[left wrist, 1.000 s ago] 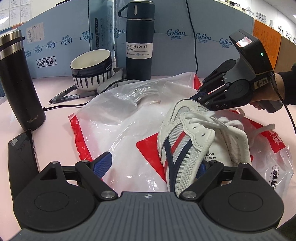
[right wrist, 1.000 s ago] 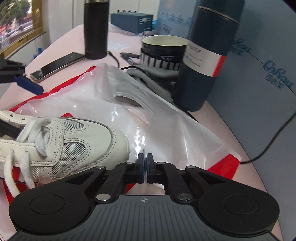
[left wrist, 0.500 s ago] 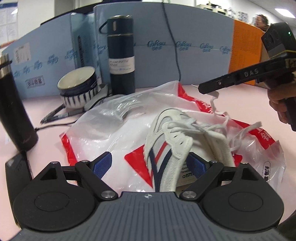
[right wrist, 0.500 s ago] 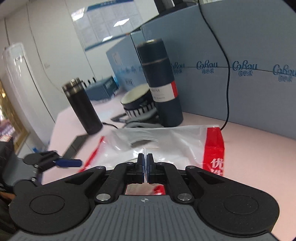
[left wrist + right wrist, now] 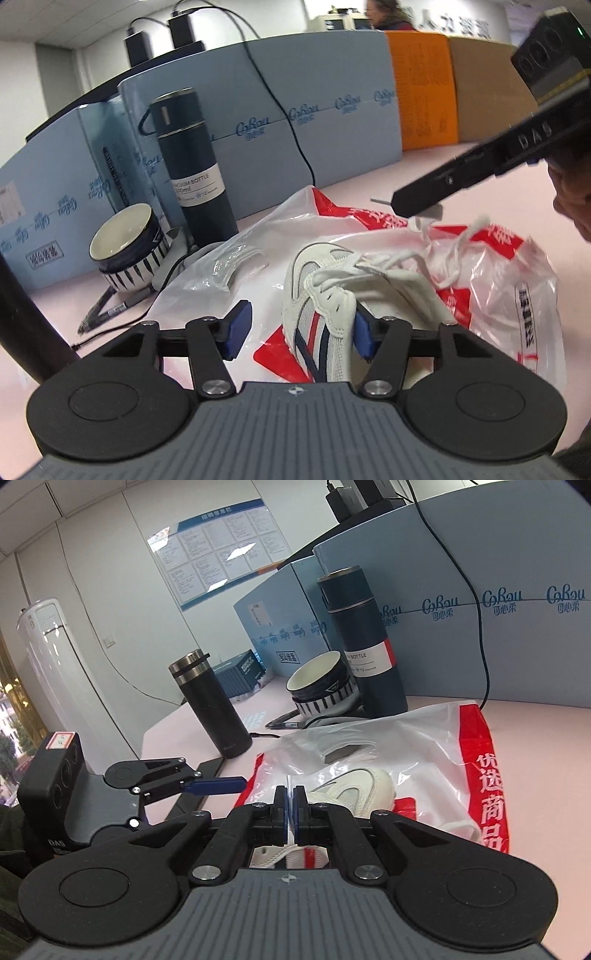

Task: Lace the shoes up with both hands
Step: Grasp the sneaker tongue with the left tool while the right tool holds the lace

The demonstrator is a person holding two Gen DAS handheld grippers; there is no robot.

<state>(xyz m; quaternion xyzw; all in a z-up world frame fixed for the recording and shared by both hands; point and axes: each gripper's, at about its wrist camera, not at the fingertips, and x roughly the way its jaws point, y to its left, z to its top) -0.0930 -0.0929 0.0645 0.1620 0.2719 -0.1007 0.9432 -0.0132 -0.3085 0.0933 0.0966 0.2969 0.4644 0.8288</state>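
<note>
While the white shoe (image 5: 332,291) lies on its side on a red and white plastic bag (image 5: 509,266) spread over the pink bench (image 5: 51,306), the left gripper (image 5: 299,330) reaches around its heel end. Its jaws are closing: the right blue pad sits against the shoe's collar, the left pad stands apart from the side with the red and navy stripes, so the shoe is between them but not yet clamped.

From the left wrist view the right gripper (image 5: 417,203) hangs above and beyond the shoe, pinched tight on the white lace (image 5: 424,236), which runs slack from its tip down to the eyelets. The right wrist view shows the same: 2 blue pads pressed together with a thin white strip (image 5: 290,823) between them, the shoe's toe (image 5: 354,794) just past them on the bag.

Behind the bag stand a dark blue vacuum bottle (image 5: 192,166) and a striped bowl (image 5: 127,251), side by side near the blue partition (image 5: 332,122). A black tumbler (image 5: 210,709) stands well apart from them, and a pen (image 5: 107,314) lies in front of the bowl.
</note>
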